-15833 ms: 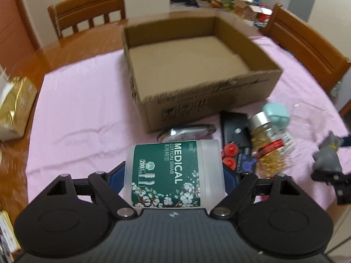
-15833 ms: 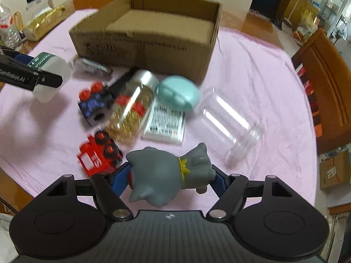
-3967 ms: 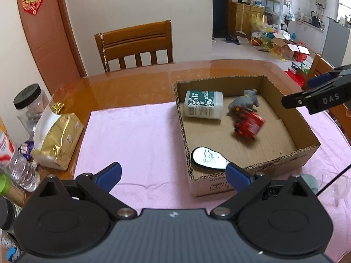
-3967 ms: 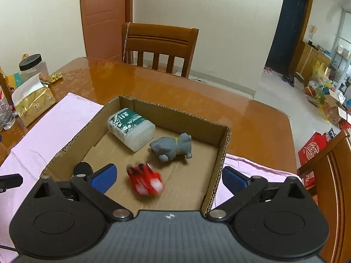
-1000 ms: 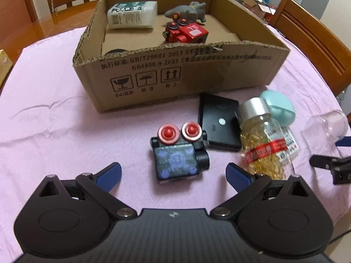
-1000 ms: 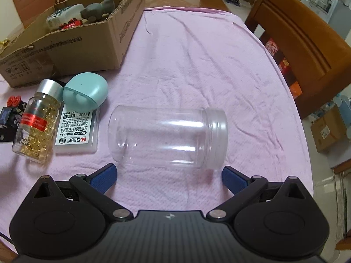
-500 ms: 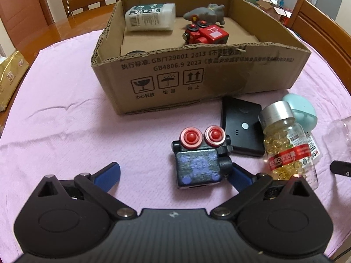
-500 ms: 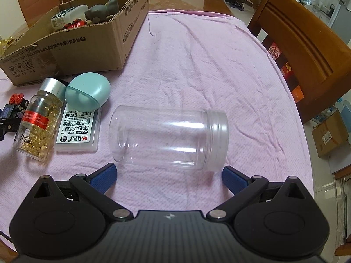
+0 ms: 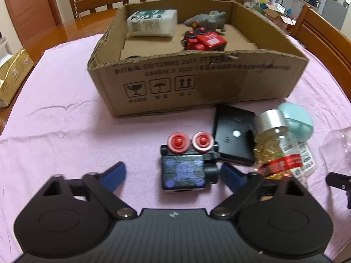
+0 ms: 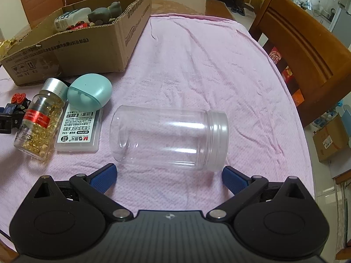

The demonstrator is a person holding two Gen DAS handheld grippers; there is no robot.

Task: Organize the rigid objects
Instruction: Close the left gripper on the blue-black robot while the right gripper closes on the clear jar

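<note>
Between your left tool's [image 9: 173,174] blue pads sits the black toy car [image 9: 186,164], lying on the pink cloth [image 9: 65,127] with its two red wheels toward the cardboard box [image 9: 197,83]. The jaws have just been closing and stand part-way in; the right pad is at the car's side, the left pad [image 9: 114,175] well clear of it — so nothing is gripped yet. Just beside the car lie the flat black case [image 9: 232,135] and the capsule bottle [image 9: 276,149], with the teal egg-shaped case [image 9: 300,120] behind the bottle.

Your right tool [image 10: 169,176] hangs wide over the clear plastic jar [image 10: 169,138], which lies on its side on the cloth, both pads short of it and apart from it. A white labelled box [image 10: 79,129] lies left of the jar.

Inside the box already: the cotton swab tub [image 9: 153,23], the grey figure [image 9: 208,20] and the red toy car [image 9: 204,40], so by my reckoning you are near the middle of the job, with the pick of the black car in hand.

Next, you should finish the squeeze with the car centred — the left pad has the further way to go, so the car may slide toward the black case. Lift it straight up, clear the near wall of the box, and set it on the bare cardboard by the red car
</note>
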